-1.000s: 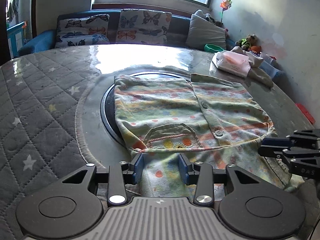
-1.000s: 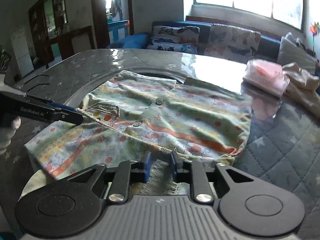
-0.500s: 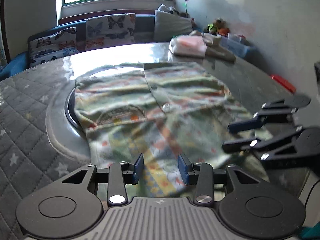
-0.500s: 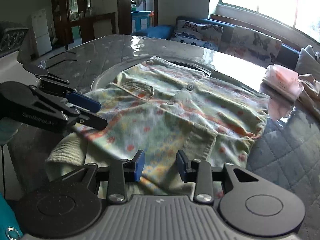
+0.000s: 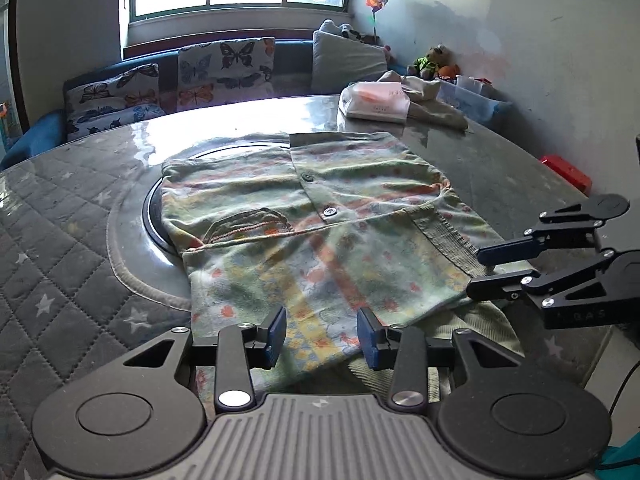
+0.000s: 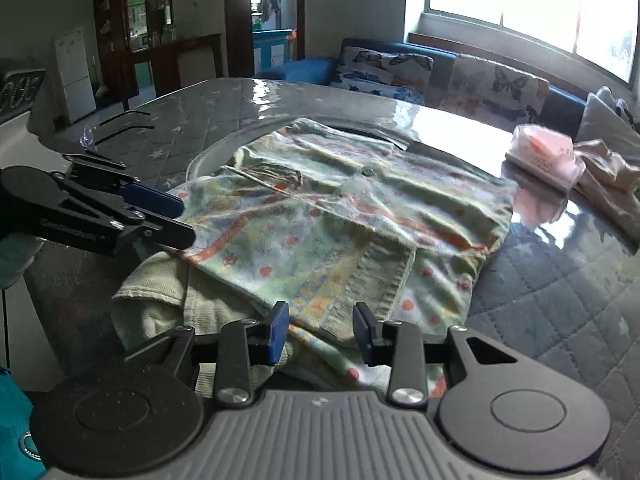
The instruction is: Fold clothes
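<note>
Lying half-folded on table (image 5: 80,216), striped floral shirt (image 5: 320,216); left tongs (image 5: 322,336), right tongs (image 6: 320,332) wide, empty.

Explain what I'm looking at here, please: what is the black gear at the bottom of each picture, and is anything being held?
No robot here: a person holds a two-finger gripper in each hand, with a fisheye camera on each looking along its fingers. One picture comes from the left gripper, the other from the right gripper; each also sees the other from the side. Both have their blue-padded fingers apart and hold nothing. On the round table, covered in grey quilted cloth with stars, lies a pale green child's shirt with orange dots, buttons and a small pocket. Its near part is folded over the front, and both grippers sit at its near edge. Farther back lie a pink packet and a beige cloth.
</note>
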